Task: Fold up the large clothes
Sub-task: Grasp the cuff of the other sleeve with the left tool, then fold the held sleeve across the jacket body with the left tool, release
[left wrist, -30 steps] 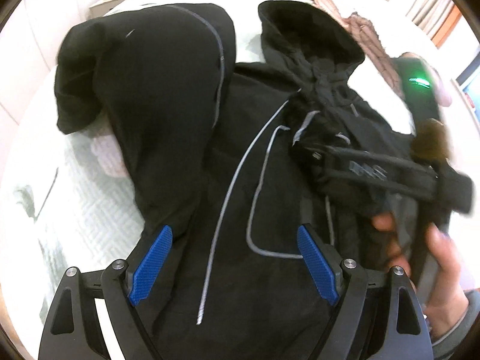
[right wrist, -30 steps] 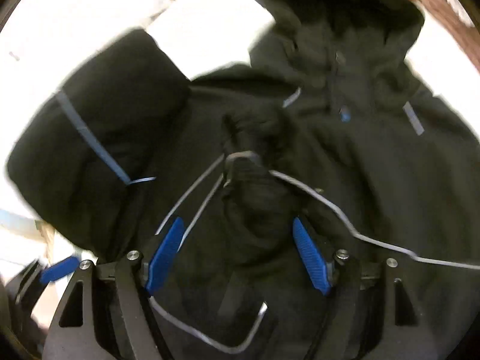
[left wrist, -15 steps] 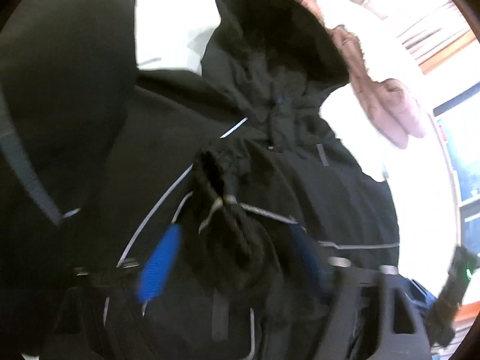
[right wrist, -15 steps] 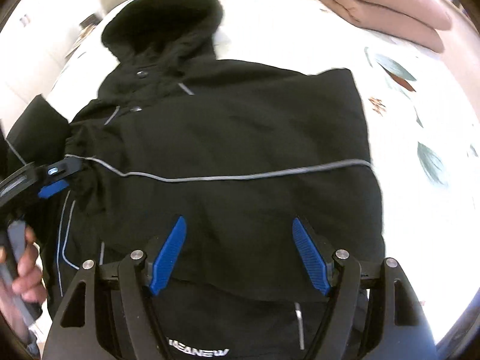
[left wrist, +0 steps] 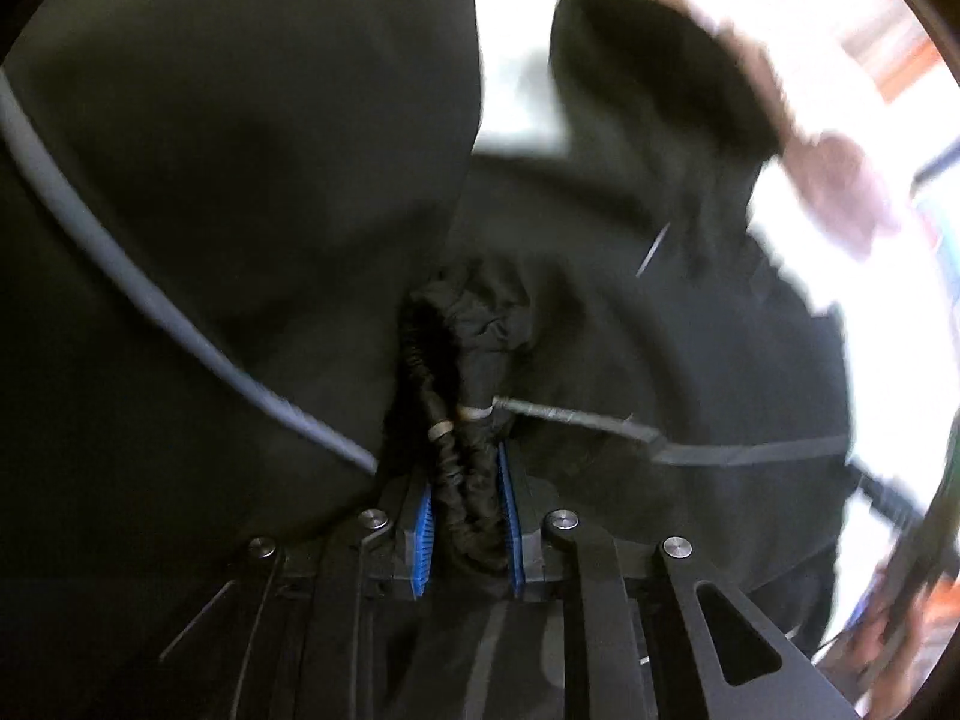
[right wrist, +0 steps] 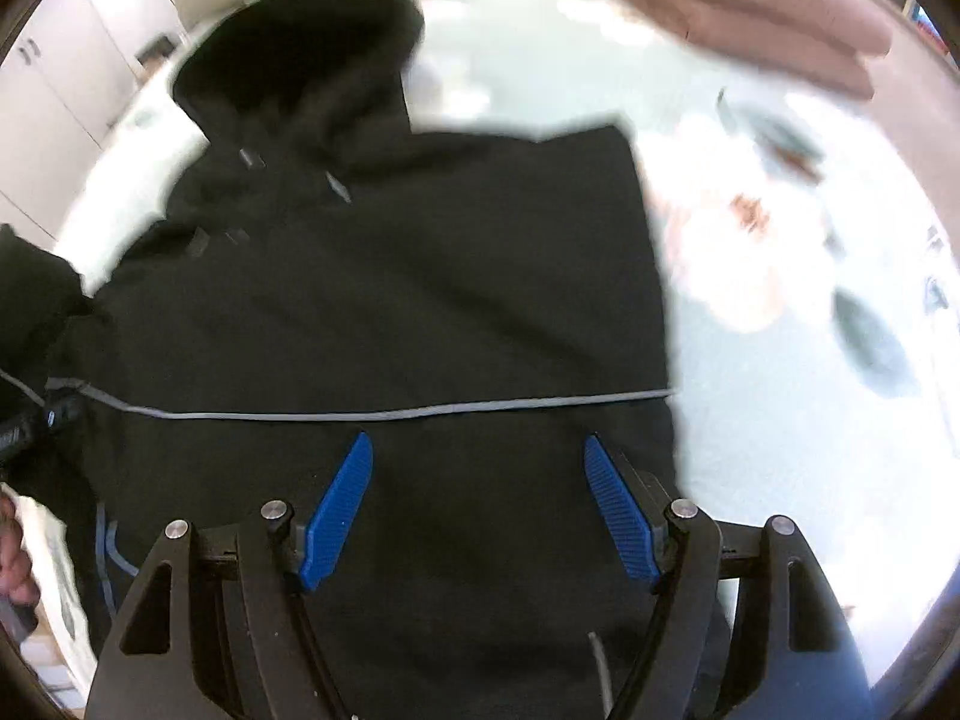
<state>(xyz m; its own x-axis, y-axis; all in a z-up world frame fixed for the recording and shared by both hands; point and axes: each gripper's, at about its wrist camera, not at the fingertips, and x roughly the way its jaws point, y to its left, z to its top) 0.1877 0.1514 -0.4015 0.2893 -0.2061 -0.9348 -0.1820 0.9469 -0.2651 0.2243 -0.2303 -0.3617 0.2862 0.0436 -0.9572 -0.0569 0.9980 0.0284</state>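
Jacket: a black hooded jacket (right wrist: 384, 312) is lying spread on the bed (right wrist: 780, 420), hood (right wrist: 300, 72) toward the upper left of the right wrist view, a grey stripe (right wrist: 390, 414) crossing its middle.
Left gripper: the left gripper (left wrist: 468, 516) is pinching a bunched cuff (left wrist: 462, 420) of the jacket between its blue fingers (left wrist: 423, 534), which are pressed close on the fabric at lower centre of the left wrist view.
Right gripper: the right gripper (right wrist: 480, 510) is hovering over the lower body of the jacket, its fingers (right wrist: 336, 516) spread wide and holding nothing.
Step in hand: judging by the pinched cuff, the sleeve is being carried across the jacket body, an early fold with the hood and lower half not yet folded.
Next move: it is likely calling for laying the sleeve flat over the chest, letting go without dragging the cloth, and having the right gripper steady or smooth the body.
Risk: the thick bunched cuff may be slipping or springing back once released.
Left wrist view only: it is showing the grip itself, a large dark sleeve mass (left wrist: 228, 180) filling the upper left, and a pink garment (left wrist: 840, 180) at the upper right, blurred.
Right wrist view only: it is showing the jacket's whole outline, its right edge lying straight on the patterned bed, cupboards (right wrist: 66, 78) at the upper left, and a hand (right wrist: 15, 564) at the lower left edge.
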